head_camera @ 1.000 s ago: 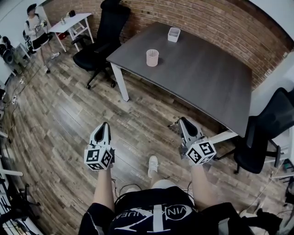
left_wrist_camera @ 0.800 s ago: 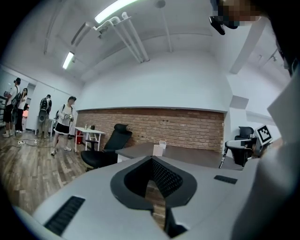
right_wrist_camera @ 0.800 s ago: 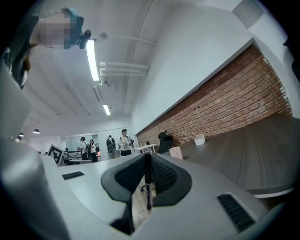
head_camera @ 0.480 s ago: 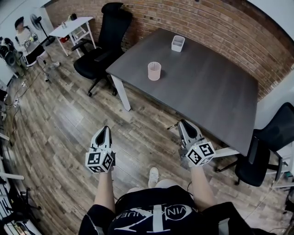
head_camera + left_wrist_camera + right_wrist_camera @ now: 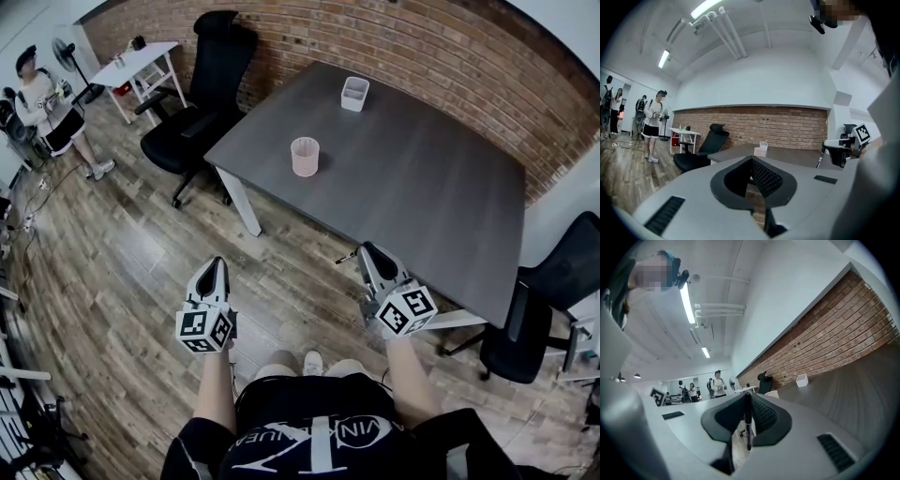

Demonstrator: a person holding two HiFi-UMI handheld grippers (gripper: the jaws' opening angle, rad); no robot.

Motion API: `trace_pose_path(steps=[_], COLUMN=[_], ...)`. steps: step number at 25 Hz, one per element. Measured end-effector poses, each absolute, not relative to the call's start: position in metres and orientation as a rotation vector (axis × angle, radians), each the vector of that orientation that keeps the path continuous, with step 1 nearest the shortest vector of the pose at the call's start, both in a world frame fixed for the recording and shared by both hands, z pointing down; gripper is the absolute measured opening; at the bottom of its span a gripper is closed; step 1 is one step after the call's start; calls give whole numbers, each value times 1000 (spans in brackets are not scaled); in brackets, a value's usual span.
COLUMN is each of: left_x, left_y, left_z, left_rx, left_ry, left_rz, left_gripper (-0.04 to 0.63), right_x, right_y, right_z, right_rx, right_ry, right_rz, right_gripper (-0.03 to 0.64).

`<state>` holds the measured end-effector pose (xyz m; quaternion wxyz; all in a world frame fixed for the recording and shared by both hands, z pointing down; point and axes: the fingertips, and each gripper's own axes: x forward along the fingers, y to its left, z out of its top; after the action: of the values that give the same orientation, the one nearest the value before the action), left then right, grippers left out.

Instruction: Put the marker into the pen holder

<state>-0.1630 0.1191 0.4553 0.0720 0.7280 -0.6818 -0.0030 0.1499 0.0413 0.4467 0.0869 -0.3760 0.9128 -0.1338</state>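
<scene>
Closer than a second ago, the table (image 5: 412,187) fills more of the head view, and the pink pen holder (image 5: 305,157) sits lower in the frame. I'm in the carry step. My right tool (image 5: 367,251) pinches the black marker (image 5: 748,420) crosswise between its jaws at lower centre. The left tool (image 5: 215,267) is pressed together on nothing. Next I judge I must reach over the table edge, stand the marker upright above the holder's mouth, then let go.
</scene>
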Motion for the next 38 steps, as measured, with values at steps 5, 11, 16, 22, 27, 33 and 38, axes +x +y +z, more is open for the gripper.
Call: trace_pose_path(steps=[5,11,16,22,27,33,38], left_x=[-164,-172,-174,-174,-183,-186,-186], left_y=[109,81,40,-10,-47,-91,-124], left_z=[460,460,458,459,466,472,477], left_rx=[2188,2202,2235,2270,2274,2280,2306], left_ry=[-2035,-2027,-1998,-1961,-1939,-1896,-1842], left_rz=[-3,-21,-28,-28,-17,-11,15], left_gripper=[15,15,15,15,15,15,15], right_x=[148,140,136,125,112,103,95], right_y=[31,8,-21,-63,-95,-134,-162], right_z=[447,440,437,435,437,439,437], right_rx=[-1122,-1117,-1133,-1141,-1149,-1173,-1201], right_ry=[2716,2707,2695,2696,2696,2701,2690], right_rz=[-397,-373,-366,-359,-372,-386,-400], right_gripper=[51,52,51,51,52,51,51])
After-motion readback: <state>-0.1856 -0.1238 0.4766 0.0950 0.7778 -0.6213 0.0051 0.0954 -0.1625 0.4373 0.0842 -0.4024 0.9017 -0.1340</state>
